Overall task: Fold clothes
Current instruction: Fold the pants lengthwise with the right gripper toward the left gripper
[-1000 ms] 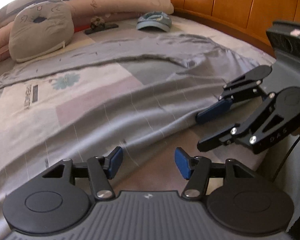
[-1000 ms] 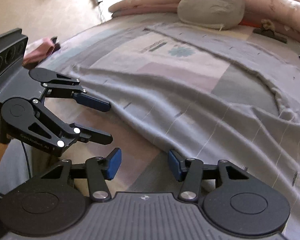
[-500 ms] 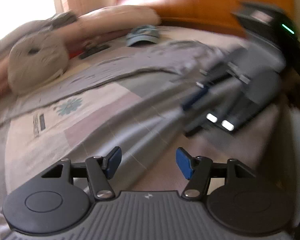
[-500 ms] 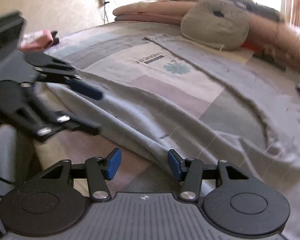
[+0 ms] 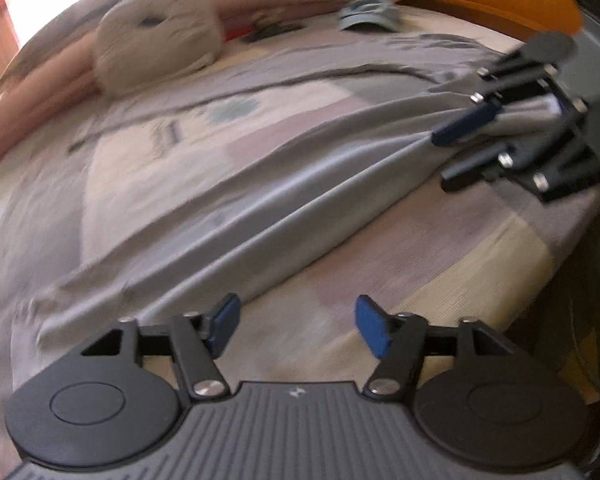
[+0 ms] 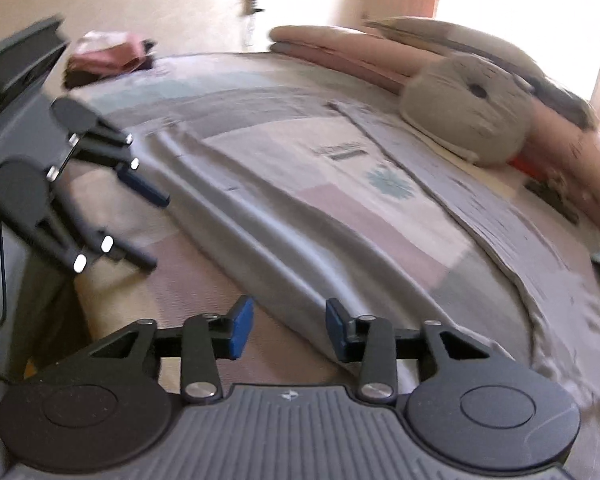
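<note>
- A grey garment [image 5: 260, 184] is lying in long ridges across the middle of both frames, on the patterned bedspread [image 5: 440, 248].
- The right gripper [image 6: 288, 328] is sitting at lower centre, jaws apart, straddling the garment's near edge.
- The left gripper [image 5: 296, 324] is hanging spread wide at lower centre, holding nothing.
- A round grey cushion [image 6: 468, 120] is resting upper right.

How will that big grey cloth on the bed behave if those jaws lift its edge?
The grey, wrinkled cloth garment will probably drape limply, since it already lies in long soft folds. It looks thin, so likely light. Spread wide over the patchwork bedspread, the rest would probably drag behind.
</note>
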### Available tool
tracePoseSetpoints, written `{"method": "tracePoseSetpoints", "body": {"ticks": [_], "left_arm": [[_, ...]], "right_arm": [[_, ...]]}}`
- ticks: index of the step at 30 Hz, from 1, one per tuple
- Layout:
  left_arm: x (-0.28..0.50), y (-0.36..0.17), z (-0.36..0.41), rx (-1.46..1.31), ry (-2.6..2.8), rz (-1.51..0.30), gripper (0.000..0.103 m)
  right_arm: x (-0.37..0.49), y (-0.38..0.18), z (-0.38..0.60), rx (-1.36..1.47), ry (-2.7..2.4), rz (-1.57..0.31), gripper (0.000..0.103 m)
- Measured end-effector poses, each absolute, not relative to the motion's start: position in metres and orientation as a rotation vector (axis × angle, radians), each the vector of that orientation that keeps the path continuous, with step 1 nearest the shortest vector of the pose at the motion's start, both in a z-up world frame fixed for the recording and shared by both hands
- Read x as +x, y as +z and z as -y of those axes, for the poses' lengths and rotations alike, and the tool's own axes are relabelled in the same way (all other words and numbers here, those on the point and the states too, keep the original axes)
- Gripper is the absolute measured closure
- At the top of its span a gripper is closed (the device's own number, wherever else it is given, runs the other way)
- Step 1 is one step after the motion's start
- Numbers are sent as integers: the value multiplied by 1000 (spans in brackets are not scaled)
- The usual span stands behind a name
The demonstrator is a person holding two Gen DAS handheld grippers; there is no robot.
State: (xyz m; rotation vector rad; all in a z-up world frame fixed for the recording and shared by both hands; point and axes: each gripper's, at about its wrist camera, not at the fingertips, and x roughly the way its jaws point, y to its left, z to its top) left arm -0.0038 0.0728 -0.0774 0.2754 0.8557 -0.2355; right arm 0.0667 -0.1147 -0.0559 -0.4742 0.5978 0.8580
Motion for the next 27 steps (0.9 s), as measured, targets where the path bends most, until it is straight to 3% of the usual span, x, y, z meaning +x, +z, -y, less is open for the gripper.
{"method": "tracePoseSetpoints", "body": {"ticks": [8, 18, 22, 24, 25, 27], "left_arm": [[-8, -75, -137, 116, -98, -964, 29], [-14, -68, -174, 109, -74, -956, 25], [-10, -68, -178, 102, -96, -949, 24], [-9, -68, -179, 110, -100, -942, 24], [-9, -67, -180, 116, -100, -938, 24], [-9, -66, -181, 128, -101, -931, 24]], "right_arm": [[48, -64, 43, -650, 955, -550, 63], [38, -79, -10, -915, 943, -477, 68], [45, -80, -23, -972, 966, -471, 79], [48, -83, -29, -999, 986, -465, 89], [49, -84, -32, -1004, 993, -468, 99], [49, -85, -36, -1002, 998, -481, 101]]}}
